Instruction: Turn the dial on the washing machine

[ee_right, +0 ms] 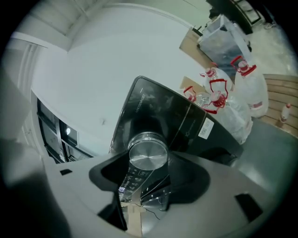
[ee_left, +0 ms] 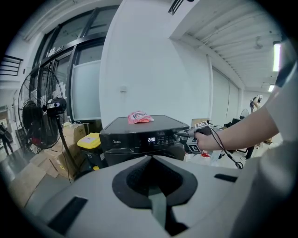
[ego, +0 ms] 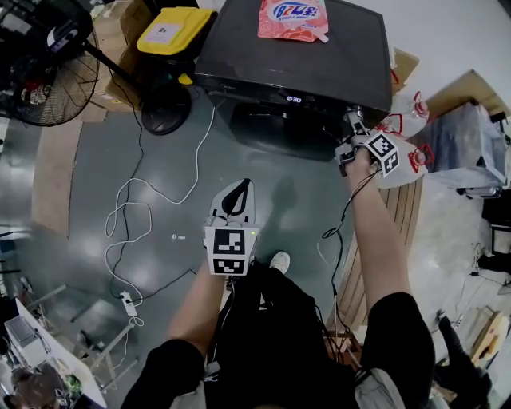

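The black washing machine (ego: 295,60) stands at the top of the head view, its lit display (ego: 294,99) on the front panel. My right gripper (ego: 352,129) is at the panel's right end. In the right gripper view the round silver dial (ee_right: 148,151) sits between the jaws of that gripper (ee_right: 148,158), which are shut on it. My left gripper (ego: 234,196) hangs low over the grey floor, well in front of the machine, shut and holding nothing. From the left gripper view the machine (ee_left: 139,135) and the right gripper (ee_left: 187,135) at its panel show ahead.
A pink detergent pouch (ego: 293,17) lies on the machine's lid. A standing fan (ego: 48,64) and a yellow-lidded bin (ego: 172,32) are to the left. White cable (ego: 136,216) loops over the floor. Tied plastic bags (ego: 411,144) and a wooden pallet sit to the right.
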The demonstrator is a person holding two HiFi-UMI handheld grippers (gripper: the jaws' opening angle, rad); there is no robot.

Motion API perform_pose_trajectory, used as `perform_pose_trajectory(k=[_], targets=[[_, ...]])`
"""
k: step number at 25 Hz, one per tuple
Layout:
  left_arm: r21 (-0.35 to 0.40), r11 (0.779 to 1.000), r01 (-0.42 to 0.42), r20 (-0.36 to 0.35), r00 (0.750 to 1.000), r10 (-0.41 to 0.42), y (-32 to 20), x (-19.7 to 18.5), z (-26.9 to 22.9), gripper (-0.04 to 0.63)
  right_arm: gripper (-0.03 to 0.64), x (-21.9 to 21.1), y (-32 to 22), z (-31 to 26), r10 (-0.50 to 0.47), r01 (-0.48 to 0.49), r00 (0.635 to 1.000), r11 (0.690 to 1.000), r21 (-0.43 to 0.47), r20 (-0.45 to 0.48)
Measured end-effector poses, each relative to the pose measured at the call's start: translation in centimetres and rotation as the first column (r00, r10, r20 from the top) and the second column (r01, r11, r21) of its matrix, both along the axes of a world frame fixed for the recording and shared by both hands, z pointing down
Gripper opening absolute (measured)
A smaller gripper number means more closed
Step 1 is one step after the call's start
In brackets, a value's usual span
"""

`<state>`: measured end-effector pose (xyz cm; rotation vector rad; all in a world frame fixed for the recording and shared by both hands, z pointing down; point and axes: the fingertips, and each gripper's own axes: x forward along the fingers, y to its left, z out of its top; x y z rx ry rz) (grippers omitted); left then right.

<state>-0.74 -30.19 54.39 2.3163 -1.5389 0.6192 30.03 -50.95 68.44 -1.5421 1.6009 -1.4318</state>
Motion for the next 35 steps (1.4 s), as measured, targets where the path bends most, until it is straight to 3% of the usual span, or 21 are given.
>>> perform_pose_trajectory(k=[6, 13, 14, 16, 17, 21, 25, 30, 35], targets=[[-0.004, 1.000, 0.005, 0.008, 1.000, -0.005, 0.8, -0.4, 0.3, 0.011, 0.268, 0.2, 0.1, 0.1, 0.003, -0.004, 0.999, 1.000, 0.020, 0.044], [0.001, 1.000, -0.004, 0.000, 1.000, 0.004, 1.4, -0.4, 0.0, 0.011, 0.281, -1.5, 1.5, -1.4, -0.056, 0.060, 0.996, 0.996, 0.063, -0.065], [0.006, 1.000, -0.007, -0.004, 1.000, 0.007, 1.4, -0.3, -0.3, 0.011, 0.239, -1.9, 2.2, -2.1, -0.072, 0.079, 0.992, 0.995, 0.068, -0.103], [0.022, 1.000, -0.014, -0.014, 1.000, 0.015, 1.4, 0.0, -1.3, 0.011, 0.050, -2.5, 4.0, -4.3, -0.083, 0.106, 0.972, 0.990, 0.093, -0.219], [0.032, 0.999, -0.020, -0.019, 1.000, 0.020, 1.4, 0.1, -2.0, 0.011, 0.000, -2.9, 5.1, -5.9, -0.084, 0.122, 0.955, 0.985, 0.120, -0.286], [0.078, 0.996, -0.040, -0.042, 0.998, 0.043, 1.5, 0.8, -4.9, 0.011, 0.000, -5.6, 9.9, -13.2, -0.072, 0.226, 0.849, 0.945, 0.236, -0.523], [0.120, 0.991, -0.062, -0.066, 0.995, 0.070, 2.1, 1.4, -8.0, 0.011, -0.002, -7.4, 14.8, -19.7, -0.010, 0.278, 0.732, 0.917, 0.286, -0.681], [0.184, 0.978, -0.103, -0.079, 0.990, 0.119, 3.4, 1.9, -11.9, 0.011, -0.002, -9.0, 20.8, -27.7, 0.113, 0.303, 0.610, 0.881, 0.363, -0.784], [0.224, 0.967, -0.118, -0.094, 0.985, 0.142, 6.0, 1.4, -14.5, 0.011, 0.000, -10.4, 26.7, -31.4, 0.193, 0.278, 0.541, 0.878, 0.390, -0.819]])
